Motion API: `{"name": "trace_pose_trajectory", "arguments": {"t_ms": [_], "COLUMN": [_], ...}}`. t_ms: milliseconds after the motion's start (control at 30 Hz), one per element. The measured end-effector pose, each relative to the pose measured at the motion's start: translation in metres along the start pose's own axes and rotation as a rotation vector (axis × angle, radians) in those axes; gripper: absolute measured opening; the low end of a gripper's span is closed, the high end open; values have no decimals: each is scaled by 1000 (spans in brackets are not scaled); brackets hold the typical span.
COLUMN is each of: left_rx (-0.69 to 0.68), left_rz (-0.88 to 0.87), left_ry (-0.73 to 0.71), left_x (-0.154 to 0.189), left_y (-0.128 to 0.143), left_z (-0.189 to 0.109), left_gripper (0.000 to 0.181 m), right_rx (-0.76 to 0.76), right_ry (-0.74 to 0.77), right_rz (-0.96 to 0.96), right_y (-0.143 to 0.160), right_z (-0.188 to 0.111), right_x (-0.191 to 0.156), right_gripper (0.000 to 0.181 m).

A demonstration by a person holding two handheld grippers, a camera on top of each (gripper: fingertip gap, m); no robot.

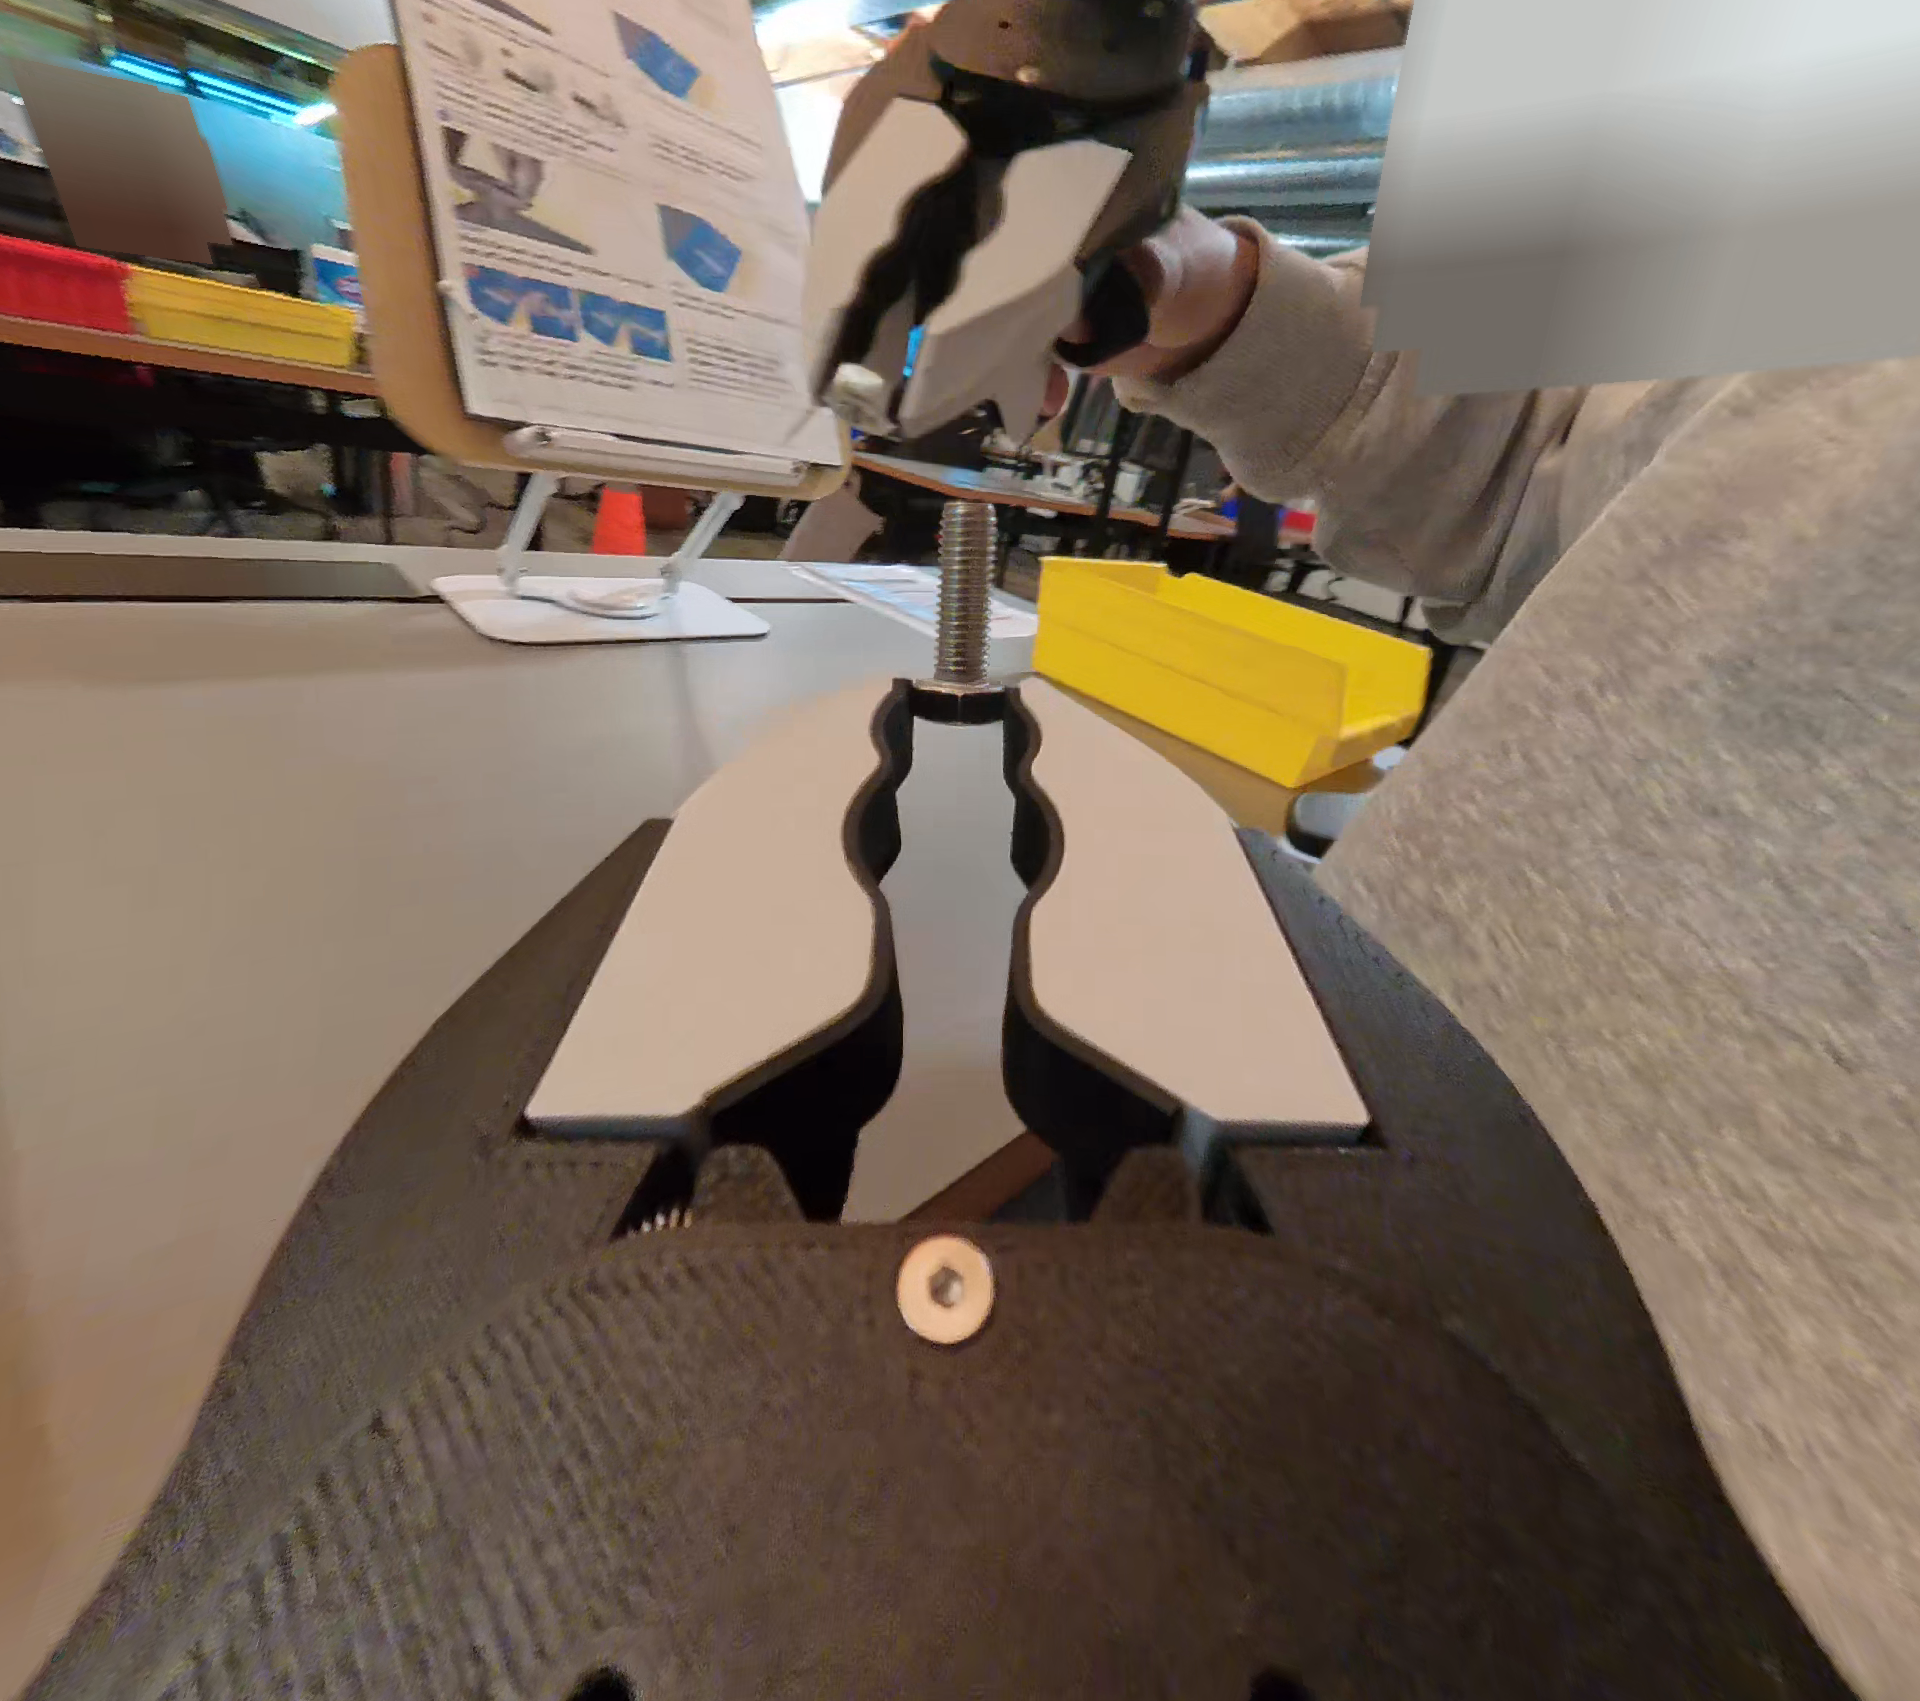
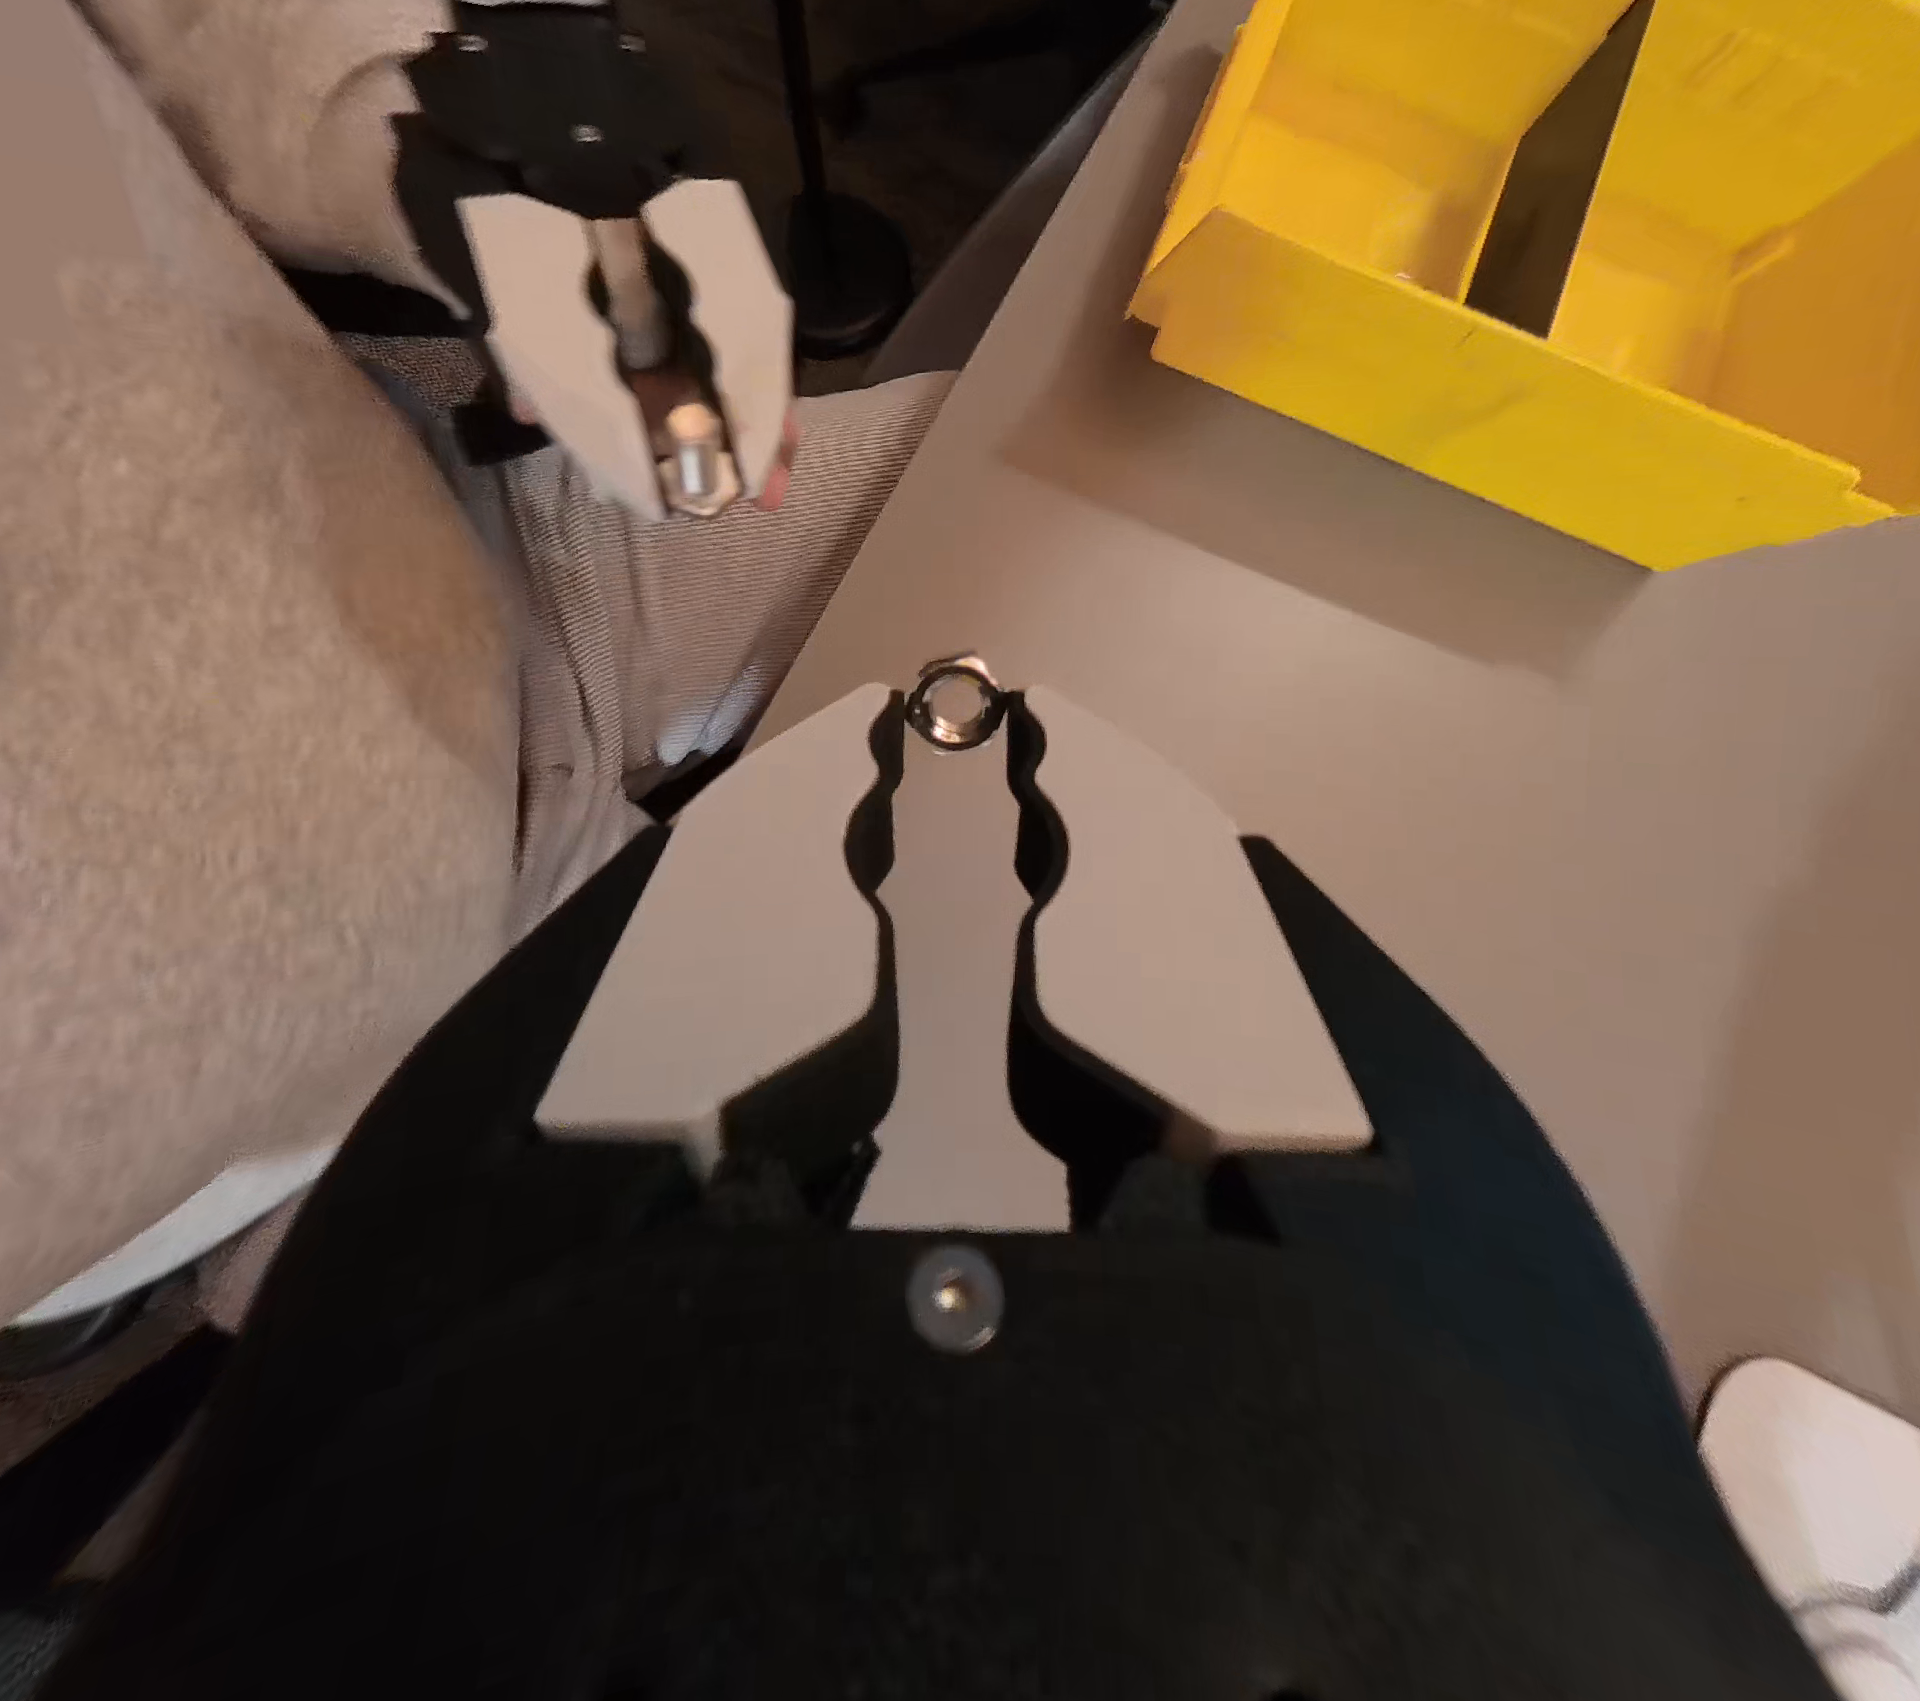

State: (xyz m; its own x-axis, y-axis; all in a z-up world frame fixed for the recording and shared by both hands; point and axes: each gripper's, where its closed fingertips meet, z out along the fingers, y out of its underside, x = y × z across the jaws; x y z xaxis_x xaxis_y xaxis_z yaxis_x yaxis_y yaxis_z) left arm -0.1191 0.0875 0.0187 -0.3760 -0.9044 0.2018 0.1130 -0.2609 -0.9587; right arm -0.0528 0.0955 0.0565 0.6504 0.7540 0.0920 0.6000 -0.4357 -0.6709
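Note:
My left gripper [image 1: 956,701] is shut on the hex head of a steel bolt [image 1: 966,591], whose threaded shank stands upright above the fingertips. My right gripper [image 2: 954,709] is shut on a small steel nut [image 2: 952,713] held at its tips. In the left wrist view the right gripper [image 1: 868,404] hangs above and a little left of the bolt's top, a gap apart. In the right wrist view the left gripper [image 2: 701,482] with the bolt [image 2: 694,462] is up and to the left, over a person's lap.
A yellow divided bin [image 2: 1558,404] sits on the grey table [image 2: 1299,716] to the right; it also shows in the left wrist view [image 1: 1226,664]. A stand holding a printed sheet [image 1: 592,197] is at the far left. A person's sleeve [image 1: 1558,820] fills the right side. About 8 centimeters separates my left fingertips from my right.

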Motion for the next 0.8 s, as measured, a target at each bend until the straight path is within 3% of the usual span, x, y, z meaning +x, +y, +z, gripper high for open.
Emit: {"name": "trace_pose_trajectory", "arguments": {"t_ms": [33, 200, 400, 600, 800], "left_rx": [7, 32, 32, -11, -34], "left_rz": [-14, -2, 24, 3, 15], "left_ry": [27, 174, 335, 428, 559], "left_x": [3, 12, 22, 28, 40], "left_y": [-1, -5, 4, 26, 32], "left_z": [7, 52, 100, 108, 125], "left_gripper": [17, 17, 17, 17, 17], "right_rx": [10, -3, -54, -113, -163], "right_ry": [-4, 18, 89, 113, 108], "right_rz": [-11, -40, -6, 85, 129], "right_y": [3, 9, 20, 49, 67], "right_z": [-9, -41, -62, -62, -61], "right_x": [-9, -40, -46, -44, -43], "right_gripper": [19, 19, 19, 19, 19]}}
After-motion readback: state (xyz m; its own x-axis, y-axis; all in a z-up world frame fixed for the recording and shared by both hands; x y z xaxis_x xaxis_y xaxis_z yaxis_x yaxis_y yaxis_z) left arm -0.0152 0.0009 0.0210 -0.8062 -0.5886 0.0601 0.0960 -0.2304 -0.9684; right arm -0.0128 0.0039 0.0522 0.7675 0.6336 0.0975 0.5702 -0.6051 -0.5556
